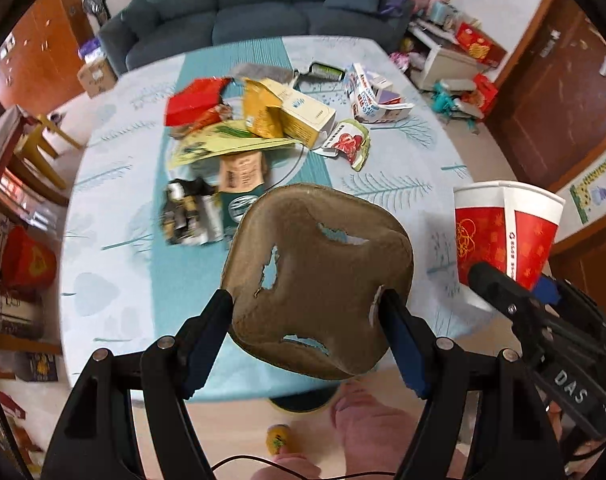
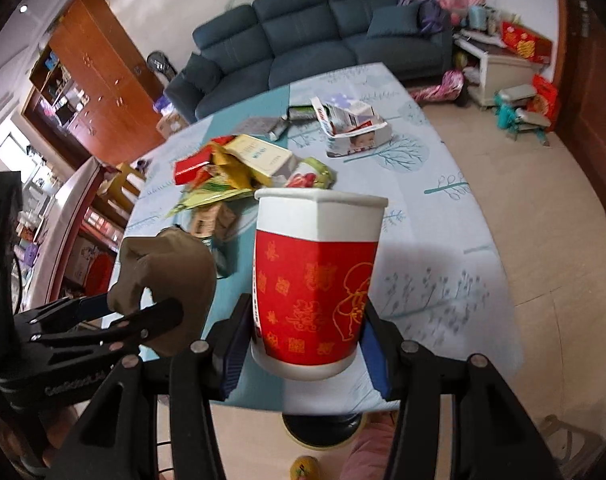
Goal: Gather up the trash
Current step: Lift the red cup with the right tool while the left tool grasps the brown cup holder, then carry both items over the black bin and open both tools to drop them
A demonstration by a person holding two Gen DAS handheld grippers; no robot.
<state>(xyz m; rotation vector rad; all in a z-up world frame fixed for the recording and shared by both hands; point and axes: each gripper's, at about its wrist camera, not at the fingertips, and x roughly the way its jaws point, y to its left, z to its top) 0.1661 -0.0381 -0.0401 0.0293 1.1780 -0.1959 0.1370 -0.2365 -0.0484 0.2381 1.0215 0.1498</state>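
My left gripper [image 1: 307,312] is shut on a brown moulded-pulp cup holder [image 1: 323,276] with torn holes, held above the near table edge. It also shows in the right wrist view [image 2: 171,268], at the left. My right gripper [image 2: 303,332] is shut on a red and white paper cup [image 2: 315,284], squeezed out of round and held upright over the near table edge. The cup also shows in the left wrist view [image 1: 503,236], at the right. A heap of trash [image 1: 247,120] lies mid-table: red packet, yellow boxes, wrappers, crushed cartons.
The round table [image 1: 115,240] has a pale patterned cloth with a teal runner. A torn white carton [image 1: 371,96] lies at the far right of the table. A blue sofa [image 1: 255,4] stands behind. Boxes and clutter [image 1: 463,64] cover the floor at right; wooden cabinets stand at left.
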